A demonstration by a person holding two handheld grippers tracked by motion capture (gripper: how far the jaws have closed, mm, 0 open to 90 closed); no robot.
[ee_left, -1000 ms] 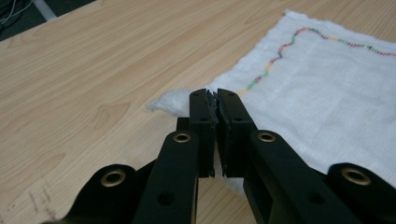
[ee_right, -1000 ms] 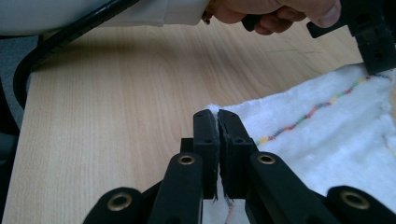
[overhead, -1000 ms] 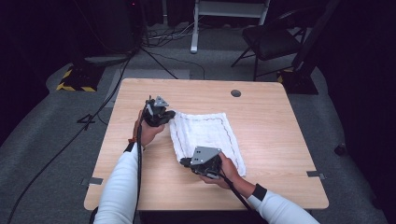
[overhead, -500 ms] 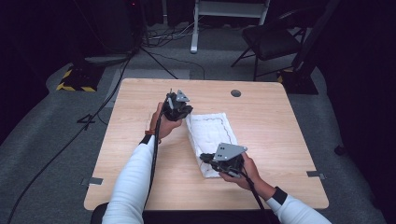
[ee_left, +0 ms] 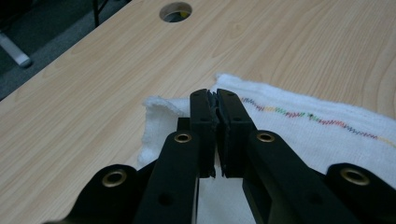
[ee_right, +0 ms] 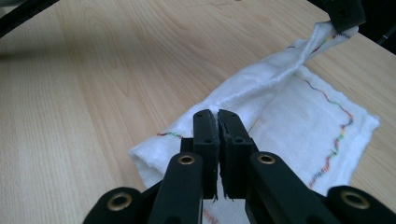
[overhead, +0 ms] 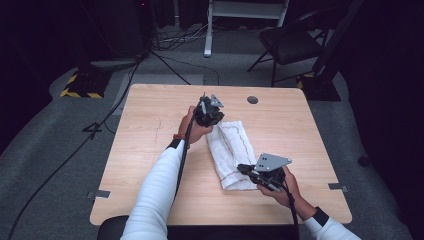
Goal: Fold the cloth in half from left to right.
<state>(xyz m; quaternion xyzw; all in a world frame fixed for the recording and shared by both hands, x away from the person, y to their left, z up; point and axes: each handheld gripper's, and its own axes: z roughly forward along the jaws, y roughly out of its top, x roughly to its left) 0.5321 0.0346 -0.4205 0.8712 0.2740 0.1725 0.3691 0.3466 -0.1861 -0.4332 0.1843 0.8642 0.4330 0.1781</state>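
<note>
A white towel [overhead: 230, 150] with a coloured stitched line lies on the wooden table [overhead: 150, 150], folded over into a narrow strip. My left gripper [overhead: 214, 120] is at the towel's far end, shut on its corner and holding it slightly raised. In the left gripper view the jaws [ee_left: 215, 95] are pressed together over the towel [ee_left: 303, 126]. My right gripper [overhead: 241, 169] is at the near end, shut on the towel's edge. In the right gripper view a raised ridge of towel [ee_right: 289, 121] runs from my right gripper [ee_right: 215, 114] up to the left gripper [ee_right: 343, 14].
A round cable hole [overhead: 252, 100] sits in the table near its far edge, behind the towel. Bare wood lies left and right of the towel. On the floor beyond the table are a chair [overhead: 295, 42], a white stand [overhead: 207, 30] and cables.
Both hands have moved right across the table, carrying the towel's left edge over the rest. The spread towel is now a narrower folded strip.
</note>
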